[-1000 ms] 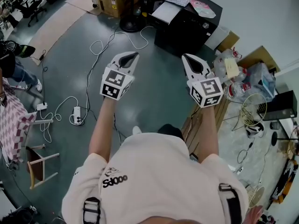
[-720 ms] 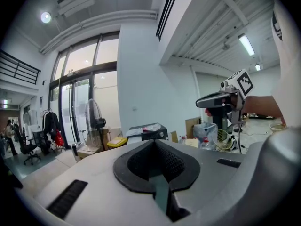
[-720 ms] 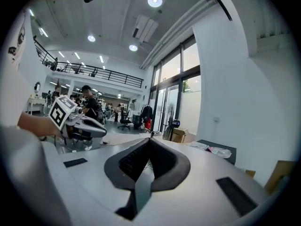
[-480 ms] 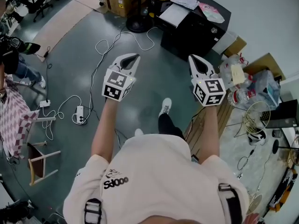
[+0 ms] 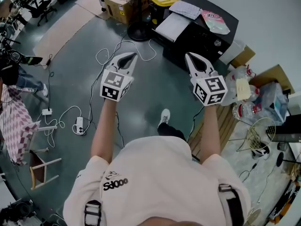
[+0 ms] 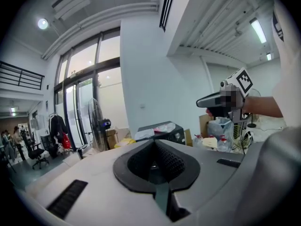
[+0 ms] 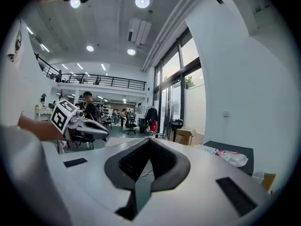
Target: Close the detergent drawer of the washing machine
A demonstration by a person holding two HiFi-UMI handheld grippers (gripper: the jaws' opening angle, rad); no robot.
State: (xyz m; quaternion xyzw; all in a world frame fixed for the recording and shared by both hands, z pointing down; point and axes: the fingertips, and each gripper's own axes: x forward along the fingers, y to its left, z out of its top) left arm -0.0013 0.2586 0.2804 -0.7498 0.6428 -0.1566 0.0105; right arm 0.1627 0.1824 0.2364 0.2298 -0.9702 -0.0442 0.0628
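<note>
Nothing of the task appears done yet. The left tongs [image 5: 133, 56] and the right tongs [image 5: 188, 56] are both closed with nothing between them. They are held out roughly level above the grey floor [image 5: 155, 95], apart from each other and touching nothing. No washing machine or detergent drawer can be picked out with certainty in any view. A black boxy unit [image 5: 200, 29] with papers on top stands ahead by the wall, and I cannot tell whether it is the machine. By my reading, finding the drawer, reaching it and pushing it shut all remain.
</note>
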